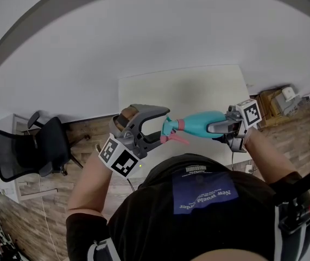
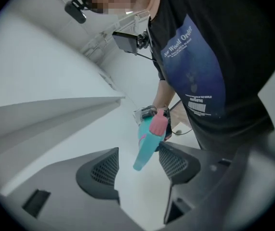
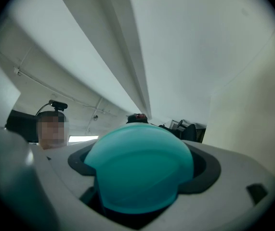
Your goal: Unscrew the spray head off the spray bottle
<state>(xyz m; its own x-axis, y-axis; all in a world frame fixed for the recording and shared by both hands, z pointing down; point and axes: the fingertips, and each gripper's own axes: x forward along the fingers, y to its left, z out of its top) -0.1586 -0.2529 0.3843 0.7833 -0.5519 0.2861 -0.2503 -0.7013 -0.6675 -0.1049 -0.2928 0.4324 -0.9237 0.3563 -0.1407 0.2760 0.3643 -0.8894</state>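
So right gripper (image 3: pixel 139 177) clamps the bottle (image 1: pixel 202 122); left gripper (image 2: pixel 138 166) gapes around the spray head (image 1: pixel 169 128), apparently not unscrewed yet.

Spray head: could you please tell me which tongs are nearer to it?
Left. The left tongs stand open with the spray head between their jaws; the right tongs are shut on the spray bottle at its base, the far end.

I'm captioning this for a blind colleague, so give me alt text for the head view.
Seen from above, the right tool holds a teal bottle sideways over a white table, while the open left tool sits at its pink-and-teal spray head. A black office chair stands on the wood floor at left.
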